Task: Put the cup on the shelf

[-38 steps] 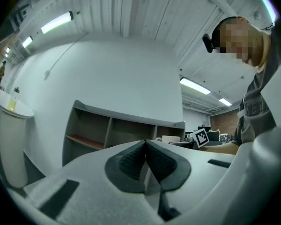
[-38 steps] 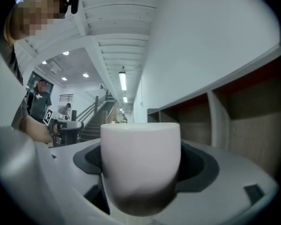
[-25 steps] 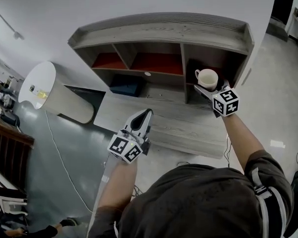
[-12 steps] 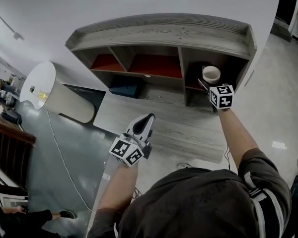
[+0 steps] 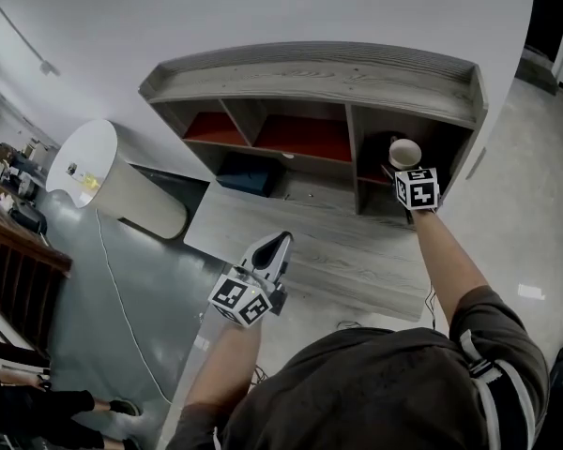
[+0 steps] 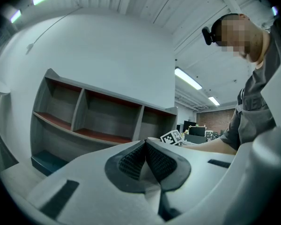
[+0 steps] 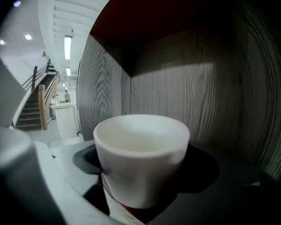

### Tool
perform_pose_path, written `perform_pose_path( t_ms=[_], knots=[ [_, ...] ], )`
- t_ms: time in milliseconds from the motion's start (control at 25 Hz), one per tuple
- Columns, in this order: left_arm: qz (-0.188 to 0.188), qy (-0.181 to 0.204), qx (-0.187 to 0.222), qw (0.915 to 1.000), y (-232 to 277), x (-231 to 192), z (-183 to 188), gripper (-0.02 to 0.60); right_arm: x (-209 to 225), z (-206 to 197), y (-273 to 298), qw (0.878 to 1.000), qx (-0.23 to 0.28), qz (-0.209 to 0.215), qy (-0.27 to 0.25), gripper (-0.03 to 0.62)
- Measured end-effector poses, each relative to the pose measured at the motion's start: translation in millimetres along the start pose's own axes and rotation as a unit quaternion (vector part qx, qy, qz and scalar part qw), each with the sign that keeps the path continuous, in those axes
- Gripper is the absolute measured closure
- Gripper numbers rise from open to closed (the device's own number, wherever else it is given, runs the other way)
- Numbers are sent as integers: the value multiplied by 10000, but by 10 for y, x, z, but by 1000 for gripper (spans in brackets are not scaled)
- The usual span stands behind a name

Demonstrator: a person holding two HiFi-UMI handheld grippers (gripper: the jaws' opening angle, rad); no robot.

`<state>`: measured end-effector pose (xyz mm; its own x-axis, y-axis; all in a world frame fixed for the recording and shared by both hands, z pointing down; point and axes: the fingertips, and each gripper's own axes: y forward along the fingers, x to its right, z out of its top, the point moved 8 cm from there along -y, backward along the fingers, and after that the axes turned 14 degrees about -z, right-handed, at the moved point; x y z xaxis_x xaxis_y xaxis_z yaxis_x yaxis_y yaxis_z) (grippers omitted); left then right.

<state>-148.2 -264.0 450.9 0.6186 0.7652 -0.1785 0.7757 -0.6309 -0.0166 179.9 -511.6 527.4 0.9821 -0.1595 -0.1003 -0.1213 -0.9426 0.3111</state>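
One cup (image 7: 140,158) betw. R fingers (image 7: 84,160)

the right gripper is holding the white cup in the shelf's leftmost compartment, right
No. The right gripper holds the white cup in the rightmost compartment of the shelf, not the leftmost; the head view shows it.

Right gripper (image 7: 143,171) clamped on white cup (image 7: 140,153), dark pads on both sides, cup upright. Grey wood-grain back wall (image 7: 192,97) behind cup, side wall (image 7: 100,88) left of cup, red panel (image 7: 145,8) above cup. Staircase (image 7: 32,108) far left of cup.
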Motion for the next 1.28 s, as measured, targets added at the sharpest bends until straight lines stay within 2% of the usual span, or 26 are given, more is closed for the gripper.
perform_pose_path(
  t_ms=[120,240,480,600,800,1000,1120,1280],
  knots=[
    [102,8,40,9999,-130,-15,39,575,-47,-2,-2,9999,-3,-9,-142,104],
    [191,10,136,9997,-260,-11,76,575,-59,33,-51,9996,81,-132,-217,78],
    [353,26,251,9991,-549,23,81,575,-43,69,-297,9990,222,-390,-76,65],
    [492,60,315,9983,-770,85,74,575,-79,8,-581,9990,270,-354,9,65],
    [923,108,410,9948,-1350,218,56,575,-543,-20,-1124,9980,454,427,-112,66],
    [1577,142,583,9857,-2033,414,96,575,-1199,65,-1311,9903,495,1294,-144,83],
    [2016,235,627,9772,-2440,564,120,575,-1662,194,-1366,9817,582,1802,-200,113],
    [2584,370,709,9627,-2939,796,143,575,-2374,382,-1485,9619,736,2613,-324,153]
  ],
)
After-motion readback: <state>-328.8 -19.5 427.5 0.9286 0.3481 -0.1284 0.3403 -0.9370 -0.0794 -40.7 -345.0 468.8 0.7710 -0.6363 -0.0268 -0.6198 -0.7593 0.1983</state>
